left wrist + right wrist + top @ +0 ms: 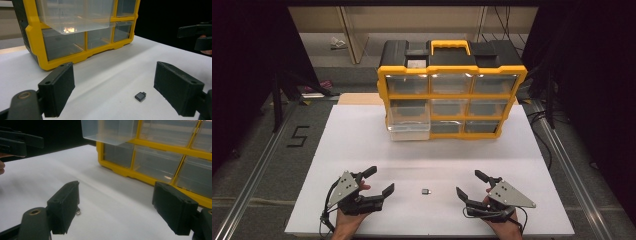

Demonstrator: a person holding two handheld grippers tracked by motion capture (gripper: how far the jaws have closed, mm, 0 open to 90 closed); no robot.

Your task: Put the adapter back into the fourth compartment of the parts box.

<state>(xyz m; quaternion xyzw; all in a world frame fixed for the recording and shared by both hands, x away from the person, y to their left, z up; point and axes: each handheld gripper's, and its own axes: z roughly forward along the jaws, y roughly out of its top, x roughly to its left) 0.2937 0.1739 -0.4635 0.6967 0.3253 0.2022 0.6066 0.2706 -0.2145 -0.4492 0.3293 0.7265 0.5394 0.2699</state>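
Flanking the adapter [426,191]: both tools (jaws apart).

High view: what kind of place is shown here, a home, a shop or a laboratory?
Probably a laboratory set up for recording handling work. A white table stands between metal rails, black curtains hang on both sides, and a number 5 is taped on the floor. A yellow drawer box stands on the table.

Black "5" [298,136] marked on grey floor left of table [362,150] — no other readable text.
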